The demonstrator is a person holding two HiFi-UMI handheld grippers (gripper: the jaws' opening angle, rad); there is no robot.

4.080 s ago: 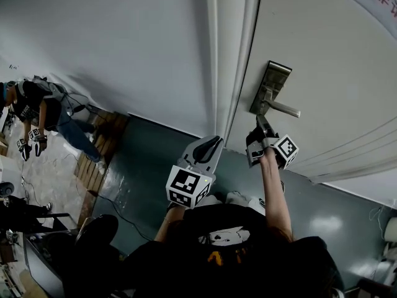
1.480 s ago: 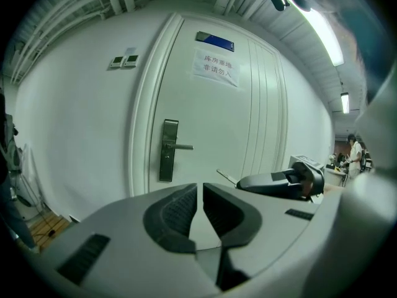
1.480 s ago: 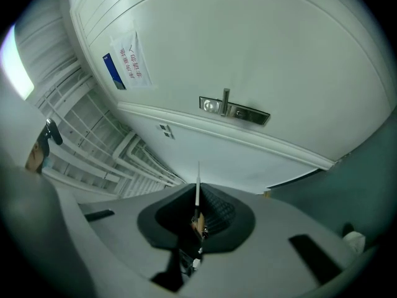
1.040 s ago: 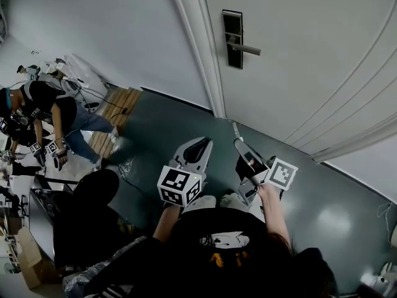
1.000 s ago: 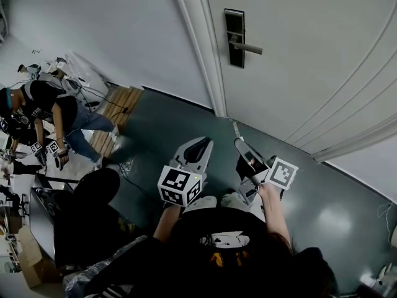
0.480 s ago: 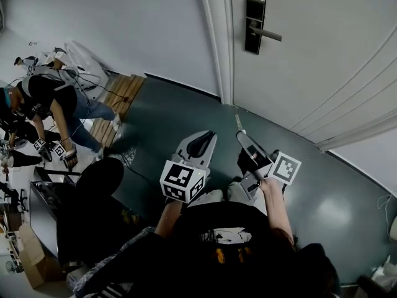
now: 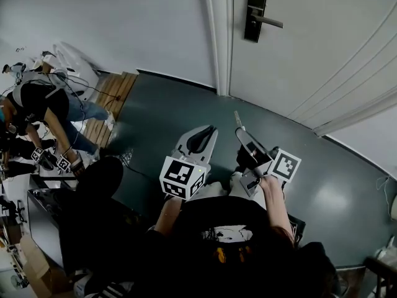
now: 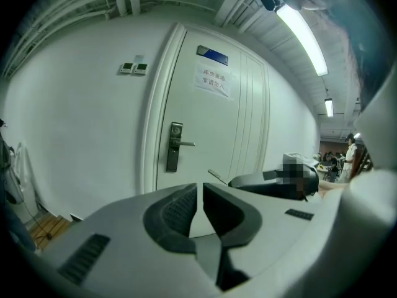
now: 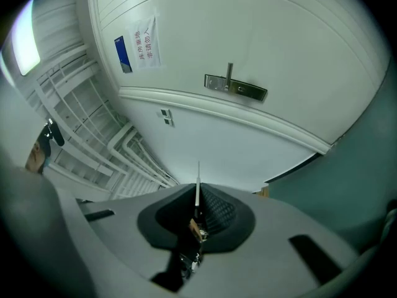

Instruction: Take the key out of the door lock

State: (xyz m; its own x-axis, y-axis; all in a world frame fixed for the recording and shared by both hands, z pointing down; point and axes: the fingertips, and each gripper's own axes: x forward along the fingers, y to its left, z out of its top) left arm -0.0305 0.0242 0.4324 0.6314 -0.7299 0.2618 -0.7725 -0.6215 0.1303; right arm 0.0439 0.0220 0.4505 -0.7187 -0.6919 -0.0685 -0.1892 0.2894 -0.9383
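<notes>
In the head view the dark lock plate (image 7: 255,14) with its lever handle (image 7: 269,22) sits on the white door, well away from both grippers. My right gripper (image 7: 239,128) is shut on the key (image 7: 236,117), whose thin blade sticks out past the tips toward the door. The right gripper view shows the blade (image 9: 198,185) pinched edge-on between the black pads (image 9: 214,213), and the lock plate (image 9: 236,87) far off. My left gripper (image 7: 202,138) hangs beside it, shut and holding nothing. Its own view shows the closed tips (image 8: 201,197) and the distant lock (image 8: 174,146).
A dark green floor (image 7: 167,113) lies between me and the door frame (image 7: 218,36). At the left a person (image 7: 43,107) bends over with grippers, near a wooden pallet (image 7: 110,101) and white bags (image 7: 69,64). A black round object (image 7: 102,176) stands close at my left.
Four seconds ago my right gripper was at the lock under the handle. Since then it has come away with the key, and the door has receded up and right in view.
</notes>
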